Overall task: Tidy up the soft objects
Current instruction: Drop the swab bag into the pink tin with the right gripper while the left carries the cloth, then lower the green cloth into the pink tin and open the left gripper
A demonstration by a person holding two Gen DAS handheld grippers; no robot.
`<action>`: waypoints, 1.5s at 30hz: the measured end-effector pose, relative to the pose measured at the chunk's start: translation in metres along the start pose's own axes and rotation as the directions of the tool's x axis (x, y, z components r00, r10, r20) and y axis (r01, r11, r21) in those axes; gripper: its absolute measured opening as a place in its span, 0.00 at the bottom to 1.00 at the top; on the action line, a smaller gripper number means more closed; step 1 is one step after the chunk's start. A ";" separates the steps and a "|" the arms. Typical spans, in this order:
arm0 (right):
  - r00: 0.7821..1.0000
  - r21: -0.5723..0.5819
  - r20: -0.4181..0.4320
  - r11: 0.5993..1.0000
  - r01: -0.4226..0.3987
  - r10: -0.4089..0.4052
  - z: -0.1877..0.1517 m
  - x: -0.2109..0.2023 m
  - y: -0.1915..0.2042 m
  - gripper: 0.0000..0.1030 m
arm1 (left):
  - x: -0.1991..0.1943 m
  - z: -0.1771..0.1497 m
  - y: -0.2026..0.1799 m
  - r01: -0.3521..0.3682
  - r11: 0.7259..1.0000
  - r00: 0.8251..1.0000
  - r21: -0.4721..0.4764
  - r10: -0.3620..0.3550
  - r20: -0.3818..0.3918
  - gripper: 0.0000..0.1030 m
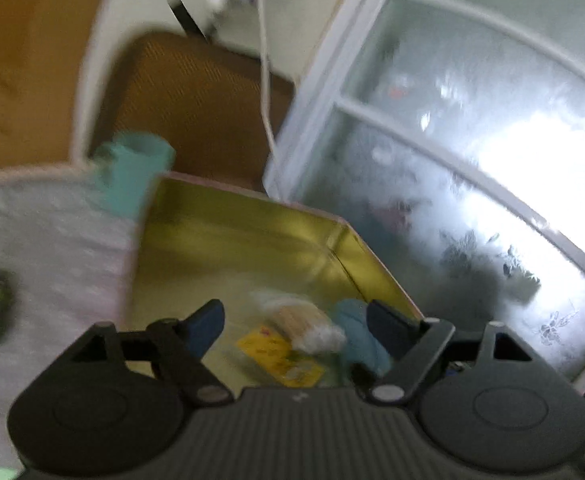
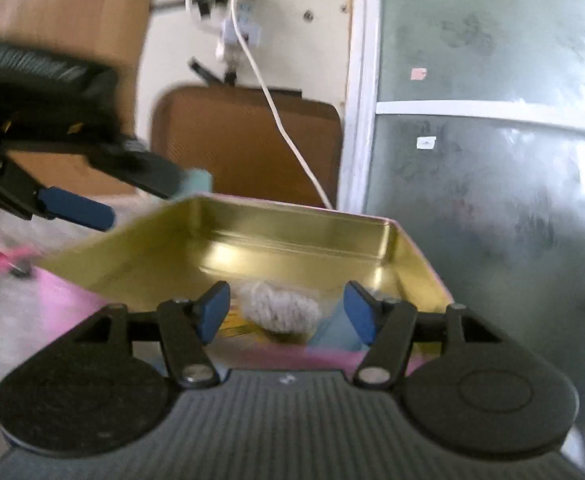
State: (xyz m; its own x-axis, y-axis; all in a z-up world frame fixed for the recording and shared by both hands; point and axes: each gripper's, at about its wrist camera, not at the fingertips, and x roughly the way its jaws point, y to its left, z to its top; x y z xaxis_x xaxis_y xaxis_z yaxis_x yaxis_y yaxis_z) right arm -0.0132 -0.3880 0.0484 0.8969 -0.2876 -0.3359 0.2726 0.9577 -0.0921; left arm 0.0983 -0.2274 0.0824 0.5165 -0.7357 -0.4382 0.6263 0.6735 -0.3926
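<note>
Gold tin [image 2: 292, 236] already holds a woolly bundle [image 2: 280, 310], blue cloth [image 1: 358, 334]; teal item [image 1: 132, 168] apparently remains outside. Left hand-held gripper [image 1: 296, 320] and right hand-held gripper [image 2: 288, 312]: both agape, empty.

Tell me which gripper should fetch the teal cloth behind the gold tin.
Left, probably. The left gripper is open beside the teal cloth; the right gripper is open over the tin's contents.

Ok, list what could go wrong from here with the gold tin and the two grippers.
1. The left gripper hangs open just off the gold tin's rim; a swing could knock the tin.
2. The white cable dangles right behind the tin's back wall, so a reach past it could snag.
3. The right gripper stands open over the bagged woolly bundle and blue piece; closing may catch both.
</note>
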 end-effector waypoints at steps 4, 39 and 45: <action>0.990 0.096 0.058 0.987 -0.132 0.127 -0.008 -0.053 0.013 0.64 | -0.080 -0.011 0.039 -0.059 0.997 0.994 -0.051 0.064 0.090 0.83; 0.907 -0.008 -0.020 0.907 -0.421 0.420 -0.018 -0.113 0.110 0.05 | -0.096 -0.049 0.030 0.170 0.962 0.973 -0.216 -0.199 -0.120 0.40; 0.953 0.035 0.151 0.962 -0.271 0.263 0.021 -0.098 0.059 0.05 | -0.044 0.010 -0.026 0.253 0.966 0.964 -0.050 -0.256 -0.068 0.40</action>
State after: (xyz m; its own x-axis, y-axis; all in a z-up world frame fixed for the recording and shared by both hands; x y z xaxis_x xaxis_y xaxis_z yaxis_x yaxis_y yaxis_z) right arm -0.0778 -0.3035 0.0954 0.9790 -0.0232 -0.2026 0.0311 0.9989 0.0357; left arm 0.0652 -0.2139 0.1201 0.2975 -0.8770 -0.3772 0.7067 0.4679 -0.5307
